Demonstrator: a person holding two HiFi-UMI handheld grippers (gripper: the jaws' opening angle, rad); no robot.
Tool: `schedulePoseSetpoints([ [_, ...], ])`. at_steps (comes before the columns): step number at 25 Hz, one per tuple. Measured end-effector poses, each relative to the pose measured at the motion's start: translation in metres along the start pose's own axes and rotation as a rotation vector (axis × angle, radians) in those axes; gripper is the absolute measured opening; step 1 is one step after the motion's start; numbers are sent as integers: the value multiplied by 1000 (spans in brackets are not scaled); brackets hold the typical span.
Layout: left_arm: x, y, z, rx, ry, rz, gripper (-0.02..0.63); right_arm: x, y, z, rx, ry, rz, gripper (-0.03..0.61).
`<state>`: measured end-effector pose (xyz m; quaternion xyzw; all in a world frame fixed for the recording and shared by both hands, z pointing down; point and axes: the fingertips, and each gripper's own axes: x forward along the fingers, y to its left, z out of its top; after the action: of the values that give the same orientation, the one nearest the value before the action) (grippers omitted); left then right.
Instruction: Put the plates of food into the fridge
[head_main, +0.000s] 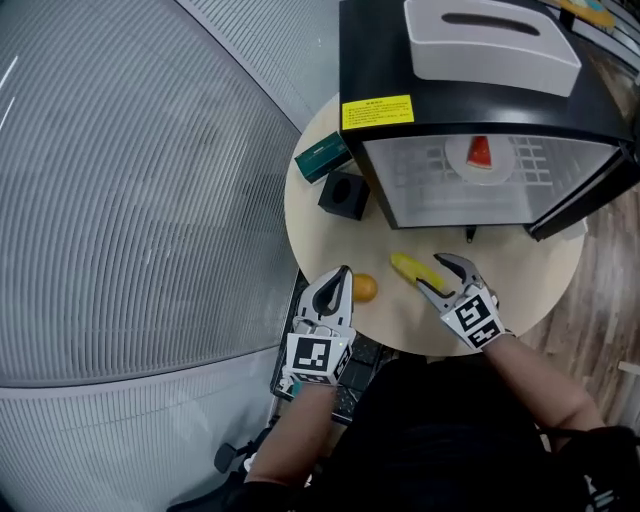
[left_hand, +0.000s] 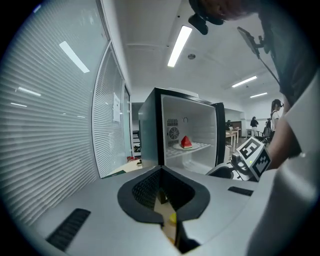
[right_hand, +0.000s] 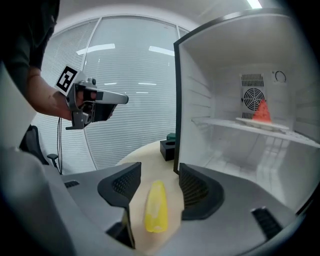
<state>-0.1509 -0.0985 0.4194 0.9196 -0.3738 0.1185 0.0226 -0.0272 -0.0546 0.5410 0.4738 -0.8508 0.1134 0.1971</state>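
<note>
Now I'm holding the right gripper (right_hand: 157, 176) with jaws apart astride the yellow corn cob (right_hand: 156, 206) on the round table (head_main: 500, 300), its length running along them, untouched; the left gripper (head_main: 343, 276) is sitting shut and empty, farther off.

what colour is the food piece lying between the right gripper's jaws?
Yellow. The food piece shows best in the right gripper view.

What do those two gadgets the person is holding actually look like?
The left hand-held gripper and right hand-held gripper match: light grey plastic shells, each with two curved jaws lined with black textured pads. Each carries a white cube printed with black square markers. The person wears a black top.
</note>
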Motion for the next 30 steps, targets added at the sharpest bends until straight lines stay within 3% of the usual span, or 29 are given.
schedulePoseSetpoints([
  [10, -20, 48, -41, 3, 61, -33, 5, 52, 20, -58, -1, 148, -70, 220],
  [18, -28, 74, -54, 22, 53, -52, 5, 77, 19, -98, -26, 281, -125, 220],
  [23, -21, 78, -53, 10, 48, -62, 5, 83, 17, -113, -113, 350, -137, 221],
  [30, -3, 63, -42, -15, 16, -87, 5, 91, 10, -120, -54, 398, -114, 220],
])
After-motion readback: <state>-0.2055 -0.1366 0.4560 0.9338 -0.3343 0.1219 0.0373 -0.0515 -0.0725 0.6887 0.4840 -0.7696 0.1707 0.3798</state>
